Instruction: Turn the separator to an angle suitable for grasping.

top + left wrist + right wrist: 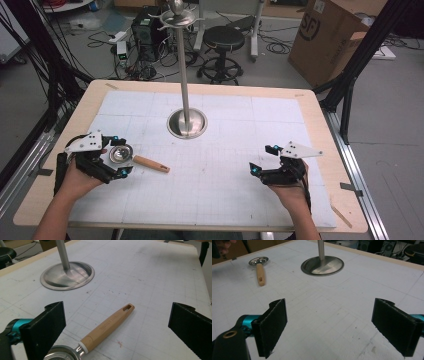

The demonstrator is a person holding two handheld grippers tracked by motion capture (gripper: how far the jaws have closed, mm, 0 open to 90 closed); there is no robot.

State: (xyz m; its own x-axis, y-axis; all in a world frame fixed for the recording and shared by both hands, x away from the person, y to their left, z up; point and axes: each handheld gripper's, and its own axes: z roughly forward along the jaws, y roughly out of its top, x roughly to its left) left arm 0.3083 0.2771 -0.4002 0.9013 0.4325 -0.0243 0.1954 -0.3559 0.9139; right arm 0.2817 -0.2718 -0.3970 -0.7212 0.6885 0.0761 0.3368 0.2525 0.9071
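Left gripper open over strainer, bowl seemingly untouched

The strainer pairs a shiny metal bowl with a matt wooden handle (smooth-looking).

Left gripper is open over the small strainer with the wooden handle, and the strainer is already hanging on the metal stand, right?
Not hanging. The strainer lies flat on the table mat, apart from the metal stand, as the high view shows. The rest holds: the left gripper is open over its wooden handle.
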